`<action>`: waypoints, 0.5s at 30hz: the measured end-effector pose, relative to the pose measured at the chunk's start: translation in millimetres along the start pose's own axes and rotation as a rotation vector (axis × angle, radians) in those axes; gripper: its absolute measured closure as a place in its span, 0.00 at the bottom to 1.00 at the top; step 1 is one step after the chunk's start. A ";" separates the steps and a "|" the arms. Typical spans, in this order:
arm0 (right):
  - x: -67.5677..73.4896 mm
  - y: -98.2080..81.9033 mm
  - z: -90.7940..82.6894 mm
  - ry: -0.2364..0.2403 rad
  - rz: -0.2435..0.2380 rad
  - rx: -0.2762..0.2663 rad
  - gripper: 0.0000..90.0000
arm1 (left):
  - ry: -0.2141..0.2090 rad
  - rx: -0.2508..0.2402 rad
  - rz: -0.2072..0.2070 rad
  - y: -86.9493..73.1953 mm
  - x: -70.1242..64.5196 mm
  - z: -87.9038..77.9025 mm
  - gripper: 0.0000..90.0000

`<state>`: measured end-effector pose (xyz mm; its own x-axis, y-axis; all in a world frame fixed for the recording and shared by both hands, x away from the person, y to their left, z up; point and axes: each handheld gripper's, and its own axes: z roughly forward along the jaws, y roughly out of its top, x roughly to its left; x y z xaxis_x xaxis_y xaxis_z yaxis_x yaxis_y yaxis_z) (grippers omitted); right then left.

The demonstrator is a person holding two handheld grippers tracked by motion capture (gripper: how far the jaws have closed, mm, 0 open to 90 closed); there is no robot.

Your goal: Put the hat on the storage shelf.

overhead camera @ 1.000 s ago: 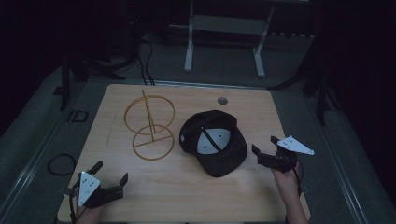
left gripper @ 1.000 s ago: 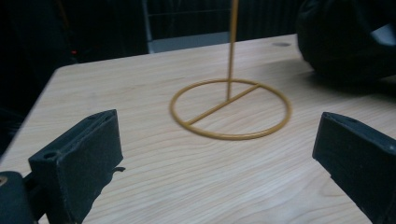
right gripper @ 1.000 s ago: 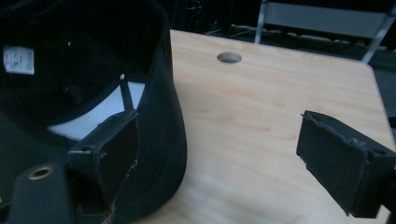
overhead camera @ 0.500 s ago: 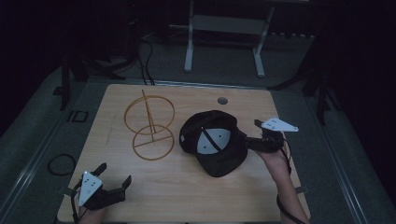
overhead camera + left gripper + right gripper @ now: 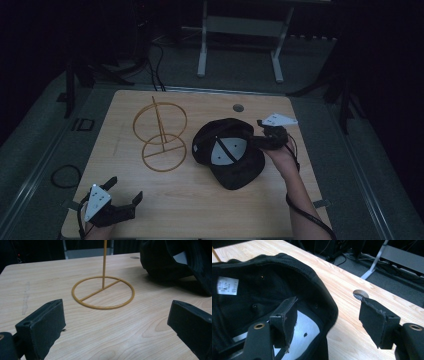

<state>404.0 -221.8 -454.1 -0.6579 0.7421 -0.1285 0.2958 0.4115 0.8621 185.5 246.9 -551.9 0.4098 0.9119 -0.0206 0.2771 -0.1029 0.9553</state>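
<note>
Cap (image 5: 227,152), black and lying crown-down with its pale lining showing, sits right of centre on the tabletop (image 5: 200,200) in the high view. Its brim points toward the person and its opening faces up. The right tongs (image 5: 256,138) are at its far right rim, so that hand is plainly the nearer one. The left tongs (image 5: 124,200) rest well apart at the near left corner, and the gold wire stand (image 5: 161,136) rises just left of the cap.

From the left gripper view, the left tongs (image 5: 113,322) are spread wide over bare wood, facing the stand's ring base (image 5: 103,292), with the cap (image 5: 170,262) beyond on the right.

From the right gripper view, the right tongs (image 5: 327,322) are spread and straddle the cap's rim (image 5: 322,293), one jaw inside the crown and the other outside over the wood, not yet pinching it. A closing squeeze would likely catch the rim.
</note>
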 end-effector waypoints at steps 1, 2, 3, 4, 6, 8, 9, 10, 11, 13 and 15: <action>0.5 1.0 3.6 0.003 -0.005 0.005 0.36 | 0.000 0.000 0.000 0.0 0.0 0.0 0.02; 0.5 1.0 3.6 0.003 -0.005 0.005 0.36 | -0.004 0.001 -0.004 -0.1 -0.1 0.1 0.02; 1.9 3.1 10.9 0.005 -0.012 0.018 0.37 | -0.005 -0.001 -0.008 -0.2 0.0 0.0 0.02; 3.0 3.9 14.5 -0.001 -0.020 0.023 0.38 | -0.005 -0.003 -0.013 -0.2 0.0 -0.2 0.02; 5.4 5.1 21.4 -0.020 -0.030 0.039 0.39 | -0.009 0.002 -0.015 -0.1 0.8 0.0 0.02; 7.2 5.7 27.8 -0.027 -0.040 0.057 0.43 | -0.007 0.000 -0.018 -1.0 1.7 -0.2 0.02; 8.0 6.1 30.6 -0.030 -0.046 0.064 0.43 | -0.007 0.000 -0.018 -1.0 1.7 -0.2 0.02; 8.2 6.3 33.3 -0.022 -0.046 0.067 0.44 | -0.003 -0.005 -0.019 -1.0 2.4 -1.2 0.02; 8.2 6.8 36.2 -0.026 -0.052 0.076 0.44 | -0.006 -0.006 -0.025 -1.0 2.9 -1.5 0.02; 8.4 7.4 41.9 -0.021 -0.060 0.093 0.45 | -0.001 -0.006 -0.023 -1.7 3.9 -2.1 0.02; 9.7 7.8 47.3 -0.024 -0.076 0.111 0.46 | 0.002 -0.005 -0.024 -2.3 4.8 -2.3 0.02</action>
<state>432.7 -186.4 -471.8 -0.6649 0.7185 -0.2041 0.3213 0.5218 0.7902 184.8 252.4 -553.5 0.4014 0.9149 -0.0428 0.2826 -0.0792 0.9560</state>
